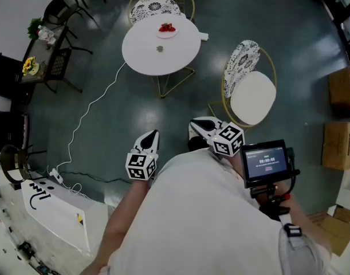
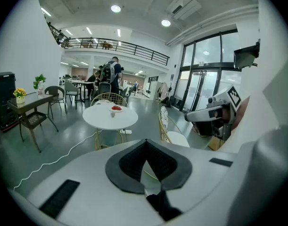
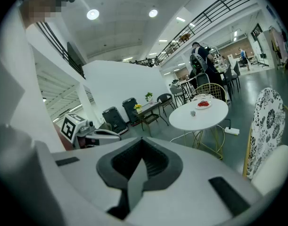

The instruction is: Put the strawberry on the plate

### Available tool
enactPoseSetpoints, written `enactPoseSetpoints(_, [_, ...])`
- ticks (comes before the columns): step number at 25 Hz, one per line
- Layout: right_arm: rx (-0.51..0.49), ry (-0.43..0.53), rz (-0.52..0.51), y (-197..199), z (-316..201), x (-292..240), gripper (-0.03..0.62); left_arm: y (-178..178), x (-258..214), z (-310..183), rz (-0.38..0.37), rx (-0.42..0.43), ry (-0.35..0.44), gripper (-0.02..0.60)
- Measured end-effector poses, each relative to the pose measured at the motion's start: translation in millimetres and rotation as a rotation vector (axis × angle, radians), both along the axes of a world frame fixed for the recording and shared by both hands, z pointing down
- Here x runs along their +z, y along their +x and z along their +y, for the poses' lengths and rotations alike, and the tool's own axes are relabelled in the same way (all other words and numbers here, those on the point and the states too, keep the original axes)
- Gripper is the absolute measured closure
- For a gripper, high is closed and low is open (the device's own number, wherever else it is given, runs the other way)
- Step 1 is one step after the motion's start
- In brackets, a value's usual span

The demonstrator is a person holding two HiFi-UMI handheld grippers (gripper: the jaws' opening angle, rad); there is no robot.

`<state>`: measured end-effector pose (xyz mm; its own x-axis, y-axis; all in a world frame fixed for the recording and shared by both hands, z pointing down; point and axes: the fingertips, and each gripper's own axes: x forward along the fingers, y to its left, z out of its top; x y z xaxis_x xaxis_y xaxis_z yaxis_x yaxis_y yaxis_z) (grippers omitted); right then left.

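A round white table (image 1: 146,53) stands far ahead across the floor. On its far side sits a white plate (image 1: 167,33) with red strawberries (image 1: 166,27) on it; a small grey object (image 1: 160,48) lies near the table's middle. The same plate (image 2: 116,109) (image 3: 203,104) shows small in both gripper views. My left gripper (image 1: 154,134) (image 2: 146,159) and right gripper (image 1: 196,124) (image 3: 141,161) are held close to the body, well short of the table. Both are shut with nothing between the jaws.
A gold-wire chair with a patterned back (image 1: 156,4) stands behind the table, another with a white seat (image 1: 252,93) to its right. A white cable (image 1: 94,105) runs over the floor. There are cardboard boxes (image 1: 341,90) at right and a side table with flowers (image 1: 40,44) at left.
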<state>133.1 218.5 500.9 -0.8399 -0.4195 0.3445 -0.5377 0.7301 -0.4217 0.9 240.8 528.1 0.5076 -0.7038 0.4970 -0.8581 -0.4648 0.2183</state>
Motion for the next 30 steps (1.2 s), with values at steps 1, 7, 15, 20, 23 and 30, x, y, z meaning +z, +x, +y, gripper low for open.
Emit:
enactPoseSetpoints(1, [-0.009,0.009,-0.007,-5.0,-0.2,0.2,0.589,-4.3,1.3,-0.8,-0.005,-0.007,0.007,0.575])
enactPoseSetpoints(7, [0.005,0.043,-0.075,-3.2,41.1,-11.9,0.589,-4.0,-1.9,37.0,-0.003,-0.024,0.033,0.575])
enactPoseSetpoints(15, [0.079,0.084,-0.064,20.6,64.2,-22.8,0.589,22.1,-13.3,61.2,-0.004,0.049,0.057,0.575])
enactPoseSetpoints(20, [0.087,0.083,-0.047,14.0,66.9,-20.9,0.589,13.1,-20.1,62.6,0.009,0.042,0.072,0.575])
enactPoseSetpoints(23, [0.092,0.08,-0.043,9.0,67.1,-18.3,0.589,6.7,-16.6,66.7,0.009,0.041,0.066,0.575])
enactPoseSetpoints(30, [0.097,0.08,-0.034,-3.6,72.4,-15.5,0.589,-11.0,-15.7,73.9,0.01,0.031,0.073,0.575])
